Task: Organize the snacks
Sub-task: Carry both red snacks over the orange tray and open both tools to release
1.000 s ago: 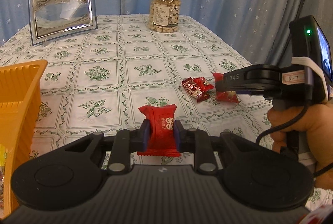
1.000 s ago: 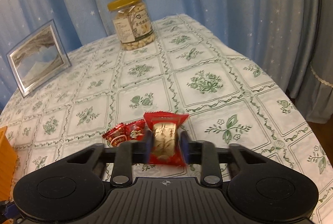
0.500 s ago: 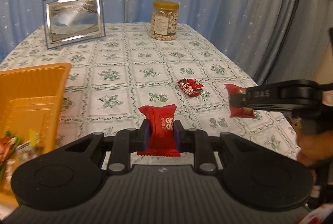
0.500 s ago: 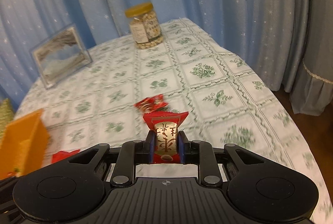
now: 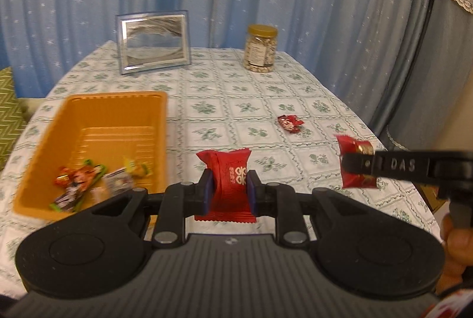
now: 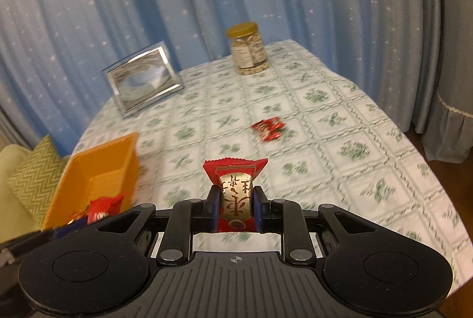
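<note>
My left gripper (image 5: 227, 192) is shut on a plain red snack packet (image 5: 229, 170), held above the table's near edge. My right gripper (image 6: 236, 208) is shut on a red packet with a gold label (image 6: 235, 187). In the left wrist view that same red-and-gold packet (image 5: 356, 167) hangs at the right in the right gripper's fingers (image 5: 384, 164). An orange tray (image 5: 88, 111) stands at the left with several wrapped snacks (image 5: 88, 182) in its near end. The orange tray (image 6: 97, 167) also shows at the left of the right wrist view. One red snack (image 5: 290, 122) lies loose on the tablecloth; the same loose snack (image 6: 268, 128) shows mid-table.
A jar of nuts (image 5: 260, 48) and a framed picture (image 5: 153, 43) stand at the back of the table. Blue starred curtains hang behind. The table's right edge (image 5: 414, 187) drops off near the right gripper. A green cushion (image 6: 32, 170) sits left of the table.
Both grippers have risen and pulled back from the table with their packets. The orange tray has come fully into view at the left, and one red snack stays on the cloth.
</note>
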